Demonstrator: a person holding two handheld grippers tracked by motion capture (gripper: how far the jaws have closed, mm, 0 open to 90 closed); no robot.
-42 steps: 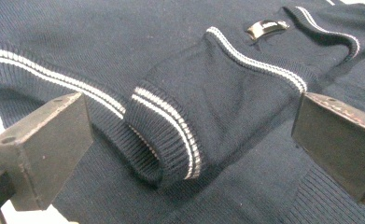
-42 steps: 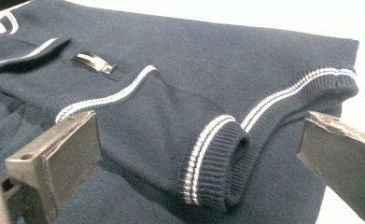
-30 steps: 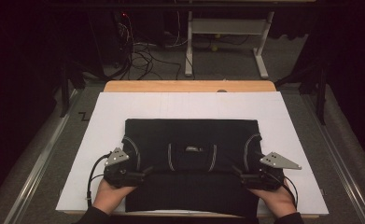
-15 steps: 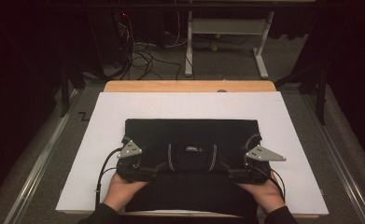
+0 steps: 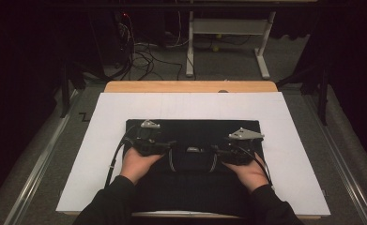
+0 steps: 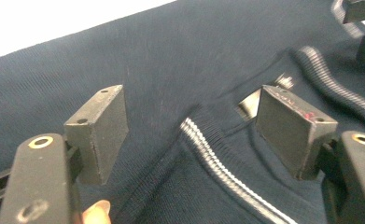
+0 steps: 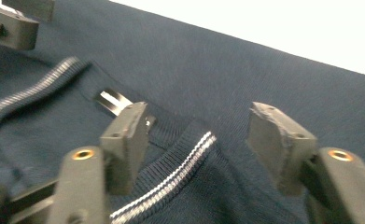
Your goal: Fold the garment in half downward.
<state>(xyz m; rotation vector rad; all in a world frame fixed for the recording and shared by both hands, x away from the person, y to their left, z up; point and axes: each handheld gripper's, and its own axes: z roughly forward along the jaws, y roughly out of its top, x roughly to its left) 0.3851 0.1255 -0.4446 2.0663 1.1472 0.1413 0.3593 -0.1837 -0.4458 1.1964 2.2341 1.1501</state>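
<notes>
The sweater [image 5: 193, 173] is lying flat on the white sheet [image 5: 101, 140], collar [image 6: 227, 168] between both grippers. The left gripper [image 6: 189, 126] and right gripper [image 7: 201, 140] are straddling the striped rib, jaws partly open and just closing, not yet pinching cloth. Closing too shallow risks catching one layer, or slipping off the rib.

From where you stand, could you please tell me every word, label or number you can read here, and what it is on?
No text can be read anywhere.
Neck label inside the collar of the dark navy sweater: too small and blurred to read.
Black zigzag mark on the floor by the table: a sign, not a legible letter.
</notes>
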